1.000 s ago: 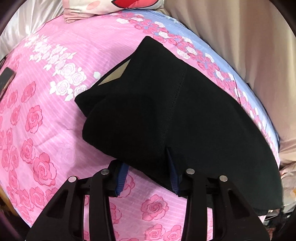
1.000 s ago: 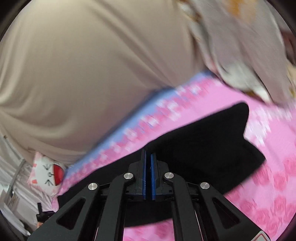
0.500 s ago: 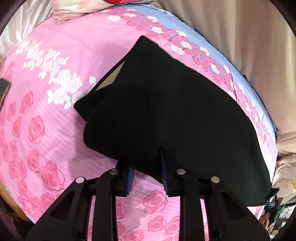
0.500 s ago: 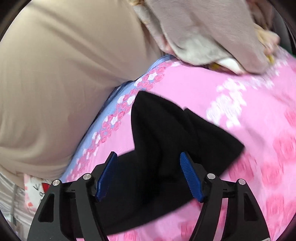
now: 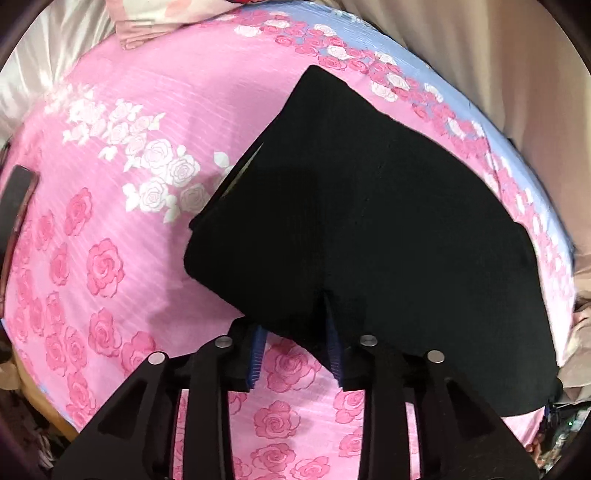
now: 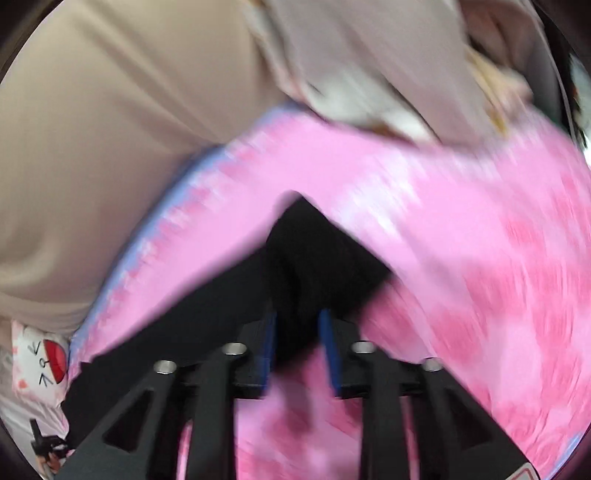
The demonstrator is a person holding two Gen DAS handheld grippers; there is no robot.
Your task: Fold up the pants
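Note:
Black pants (image 5: 369, 229) lie folded on a pink rose-print bed sheet (image 5: 122, 236). My left gripper (image 5: 293, 325) is at the pants' near edge, its blue pads partly closed with a fold of black cloth between them. In the blurred right wrist view, the pants (image 6: 314, 258) taper to a pointed end on the sheet (image 6: 461, 240). My right gripper (image 6: 297, 325) has its blue pads apart around the near edge of that end; a firm pinch cannot be made out.
A beige curtain (image 5: 498, 74) hangs behind the bed, also in the right wrist view (image 6: 110, 110). A patterned pillow (image 5: 166, 18) lies at the far end. A dark phone (image 5: 14, 199) lies at the left. Loose beige clothes (image 6: 388, 74) lie beyond the pants. A cartoon pillow (image 6: 40, 362) lies at lower left.
My left gripper narrowed on the pants' edge and drew back slightly. My right gripper opened from shut, then swung onto the pants' pointed end and narrowed around it.

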